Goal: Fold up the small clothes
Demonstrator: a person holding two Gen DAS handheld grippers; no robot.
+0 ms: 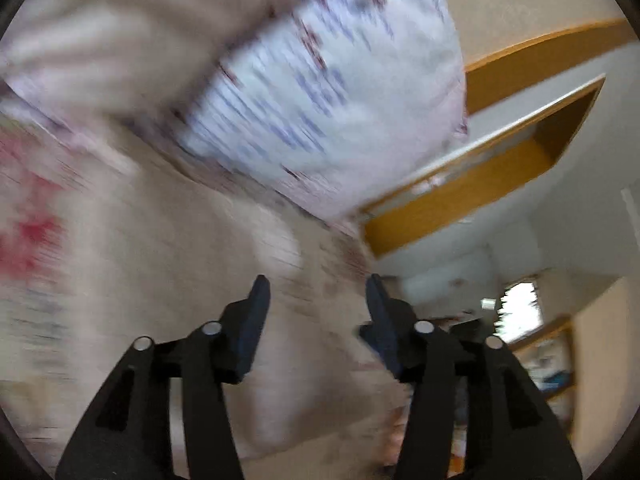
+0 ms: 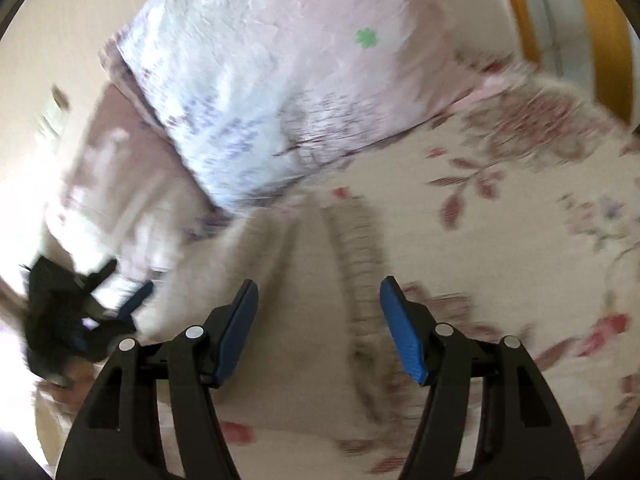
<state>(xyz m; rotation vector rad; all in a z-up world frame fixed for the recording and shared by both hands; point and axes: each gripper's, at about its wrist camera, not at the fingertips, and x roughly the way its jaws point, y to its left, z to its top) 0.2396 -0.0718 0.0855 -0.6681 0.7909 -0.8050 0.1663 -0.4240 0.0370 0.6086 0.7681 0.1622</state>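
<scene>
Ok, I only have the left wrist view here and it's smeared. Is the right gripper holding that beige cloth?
Observer: No. The right gripper is open, with nothing pinched; the beige knitted garment lies below it.
Operator: What is the garment lying on?
Observer: A cream floral sheet with reddish flowers and leaves.
Operator: And the pale patterned thing at the top of my view?
Observer: A pillow; its pink part carries a small green clover-shaped mark.
</scene>
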